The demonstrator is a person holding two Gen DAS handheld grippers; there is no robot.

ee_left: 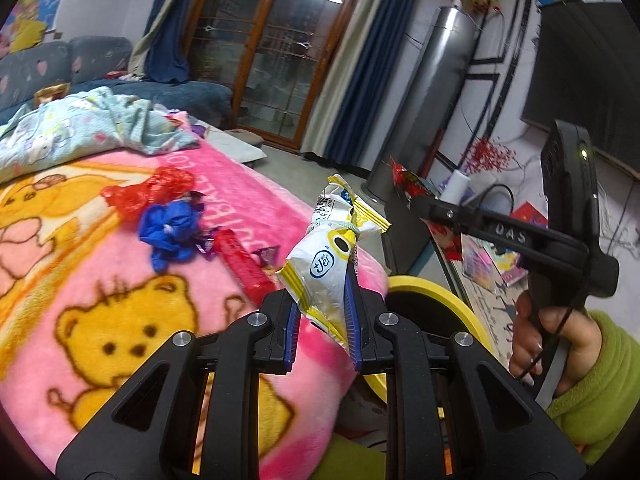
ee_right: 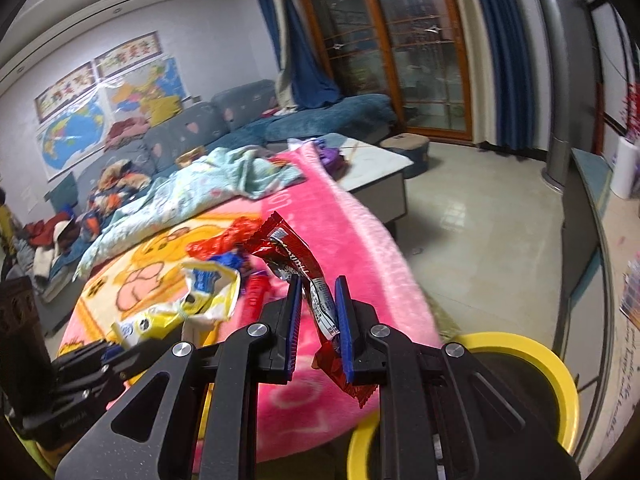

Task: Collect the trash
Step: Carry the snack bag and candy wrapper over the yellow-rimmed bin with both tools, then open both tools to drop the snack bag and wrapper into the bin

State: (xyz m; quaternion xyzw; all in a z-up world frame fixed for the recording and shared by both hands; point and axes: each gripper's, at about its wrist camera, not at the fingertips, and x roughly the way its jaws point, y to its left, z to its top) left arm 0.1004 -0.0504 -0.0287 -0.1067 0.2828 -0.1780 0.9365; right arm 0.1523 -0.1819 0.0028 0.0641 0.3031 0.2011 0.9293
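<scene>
Left wrist view: left tongs [ee_left: 326, 312] pinch yellow wrapper [ee_left: 334, 256] upright; right tongs [ee_right: 318, 316] pinch red wrapper [ee_right: 296, 264] upright.

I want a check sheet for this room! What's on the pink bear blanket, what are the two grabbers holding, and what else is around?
Surface: pink bear blanket covers the table.
Job's things: yellow-white wrapper and red wrapper held up; yellow-rimmed bin beside the blanket's edge.
Clutter: red plastic bag, blue crumpled bag, red tube, light blue cloth on the blanket.
Grippers: left gripper shut on yellow-white wrapper; right gripper shut on red wrapper.
Cables: black cable by the hand.
Surroundings: sofa, glass doors, blue curtains, wall maps.
</scene>
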